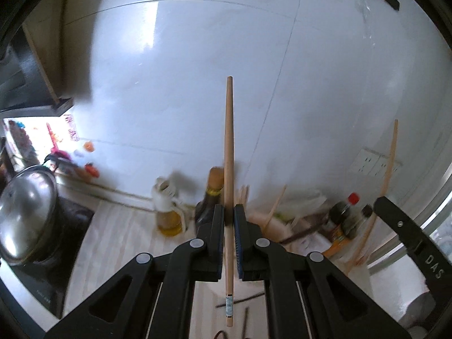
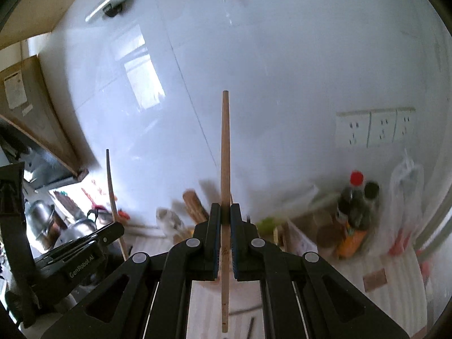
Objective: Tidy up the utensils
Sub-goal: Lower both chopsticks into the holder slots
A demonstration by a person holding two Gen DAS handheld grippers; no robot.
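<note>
— What stands along the back of the counter (image 1: 118,226)?

— An oil jug (image 1: 169,212) against the wall (image 1: 197,84), with a bottle (image 1: 210,197) just to its right. Toward the right end two more bottles (image 2: 356,212) stand together, below the wall sockets (image 2: 373,127).

— And the left end?

— A lidded pot (image 1: 25,220) sits on the stove (image 1: 56,268), beneath a hood (image 1: 34,93).

— The chopsticks?

— One chopstick (image 1: 229,169) stands upright in the left gripper (image 1: 229,214), another chopstick (image 2: 225,169) in the right gripper (image 2: 225,214), side by side.

On your left gripper (image 2: 93,254), seen at the left of the right wrist view, you can read "GenRobot AI" in white. Your right gripper (image 1: 406,240), at the right of the left wrist view, shows the letters "DAS". Other labels are too blurred.
</note>
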